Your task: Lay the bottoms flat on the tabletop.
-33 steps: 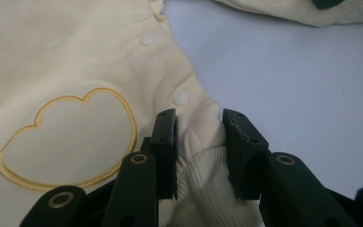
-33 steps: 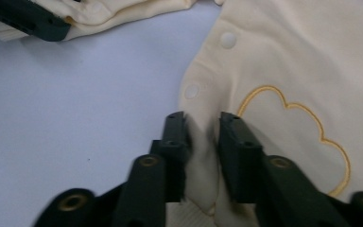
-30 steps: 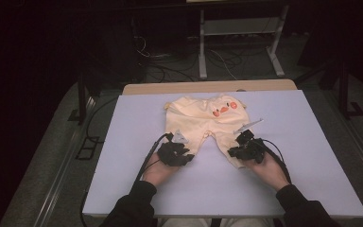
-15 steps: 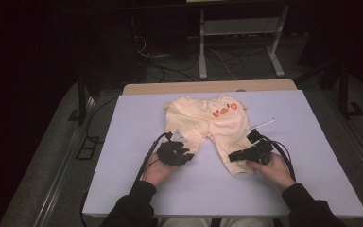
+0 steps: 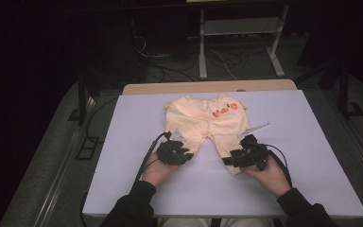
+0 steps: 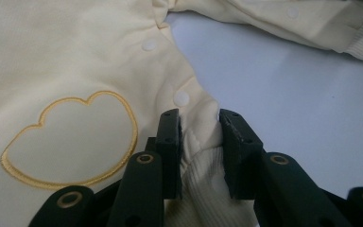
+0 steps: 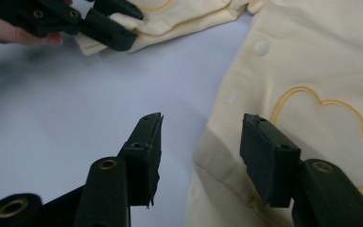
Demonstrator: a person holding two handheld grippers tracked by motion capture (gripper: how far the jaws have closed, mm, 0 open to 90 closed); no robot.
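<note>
A pair of pale yellow baby trousers (image 5: 203, 120) lies flat on the white table (image 5: 312, 142), waistband at the far side, with an orange print near the waist. My left gripper (image 5: 172, 151) is at the cuff of the left leg. In the left gripper view its jaws are shut on the ribbed cuff (image 6: 199, 161), next to an embroidered gold outline (image 6: 71, 137). My right gripper (image 5: 243, 157) is at the end of the right leg. In the right gripper view it (image 7: 203, 125) stands open, its jaws spread over the edge of that leg (image 7: 321, 61).
A wooden strip (image 5: 208, 87) runs along the table's far edge. Behind it, a metal stand (image 5: 236, 47) and cables lie on the dark floor. Bare tabletop spreads to the left, right and front of the trousers.
My right gripper has dropped slightly toward the near edge and turned left across the right leg's end. The left gripper has held still on its cuff.
</note>
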